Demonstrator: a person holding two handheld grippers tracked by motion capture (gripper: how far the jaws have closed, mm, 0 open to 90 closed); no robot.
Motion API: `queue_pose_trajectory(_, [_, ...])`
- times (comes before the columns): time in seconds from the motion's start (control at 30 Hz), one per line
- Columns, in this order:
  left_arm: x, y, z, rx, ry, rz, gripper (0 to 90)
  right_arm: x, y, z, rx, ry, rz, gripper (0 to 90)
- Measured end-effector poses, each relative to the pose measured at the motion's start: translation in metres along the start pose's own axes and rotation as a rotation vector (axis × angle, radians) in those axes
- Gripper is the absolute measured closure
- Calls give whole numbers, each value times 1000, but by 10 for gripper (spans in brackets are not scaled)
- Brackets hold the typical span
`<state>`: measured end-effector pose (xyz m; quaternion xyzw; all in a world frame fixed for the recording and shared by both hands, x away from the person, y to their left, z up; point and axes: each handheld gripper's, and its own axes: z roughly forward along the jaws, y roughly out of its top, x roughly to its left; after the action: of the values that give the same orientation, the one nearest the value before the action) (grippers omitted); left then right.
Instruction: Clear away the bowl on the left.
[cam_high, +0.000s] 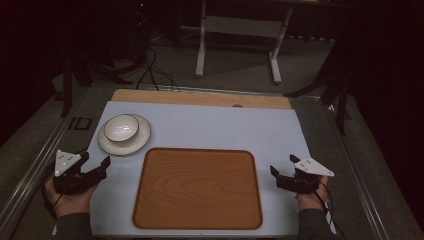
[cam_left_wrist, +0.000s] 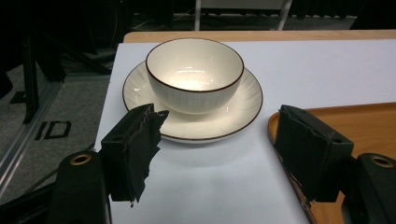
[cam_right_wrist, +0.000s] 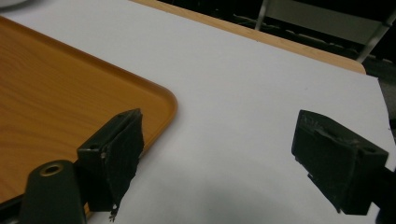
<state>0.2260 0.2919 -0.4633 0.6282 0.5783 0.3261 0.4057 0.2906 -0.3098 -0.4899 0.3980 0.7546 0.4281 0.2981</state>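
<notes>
While both tools sit idle at the near corners of the desk (cam_high: 200, 98), nothing looks moved yet: the white bowl (cam_high: 121, 127) rests upright in the plate (cam_high: 141, 138) at about ten o'clock from the wooden tray (cam_high: 197, 188), and the tray lies bare. The left hand-held gripper (cam_high: 95, 164) hovers at the tray's nine o'clock with its jaws spread apart, aimed at the bowl, which stands just beyond them in the left gripper view, untouched. The right hand-held gripper (cam_high: 284, 167) waits at three o'clock, jaws likewise apart and holding nothing.

My judgement is that the work is at its start: reaching, gripping and carrying the dishes are all left to do.

Open room is good. White mat (cam_high: 225, 127) lies free between plate and tray, and the tray's raised lip (cam_left_wrist: 275, 122) is the one edge to clear. The mat's left edge runs close beside the plate.
</notes>
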Motion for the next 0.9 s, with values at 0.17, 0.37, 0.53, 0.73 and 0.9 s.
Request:
queue_pose_trajectory(0.17, [-1,0,-2,-6,-10,-11,306,1,2,-2,-11,9,-14,163])
queue_pose_trajectory(0.37, [-2,1,-1,5,-18,-34,321,3,5,-4,-26,3,-26,163])
queue_pose_trajectory(0.53, [-5,10,-3,18,-13,-31,340,4,7,-7,-53,-12,-29,163])
queue_pose_trajectory(0.73, [-5,20,-2,10,-20,-12,335,4,8,-8,-62,-20,-21,162])
queue_pose_trajectory(0.9, [0,31,2,-1,-9,-21,328,3,9,-8,-69,-14,-15,140])
